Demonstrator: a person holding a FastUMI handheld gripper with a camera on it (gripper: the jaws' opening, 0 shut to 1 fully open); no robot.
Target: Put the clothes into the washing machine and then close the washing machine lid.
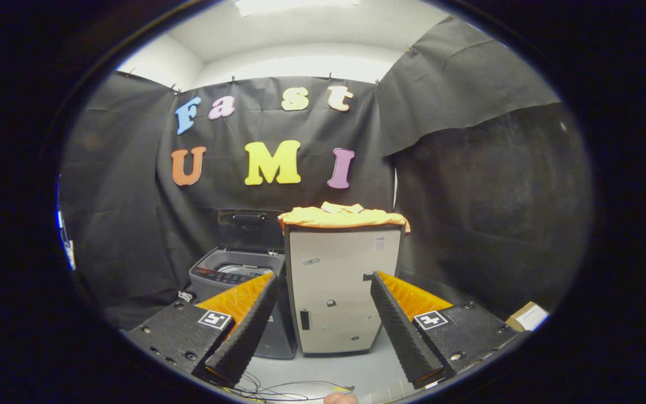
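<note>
Beyond our fingers, a cabinet topped with orange clothes.
We hold the fingers wide apart, gripping nothing; the washer (lid raised) sits just beside the cabinet.

Beyond the spread fingers of the gripper, black ridged with orange backs, stands a pale grey cabinet topped by orange-yellow clothes; beside it, a grey washer with black lid.
</note>
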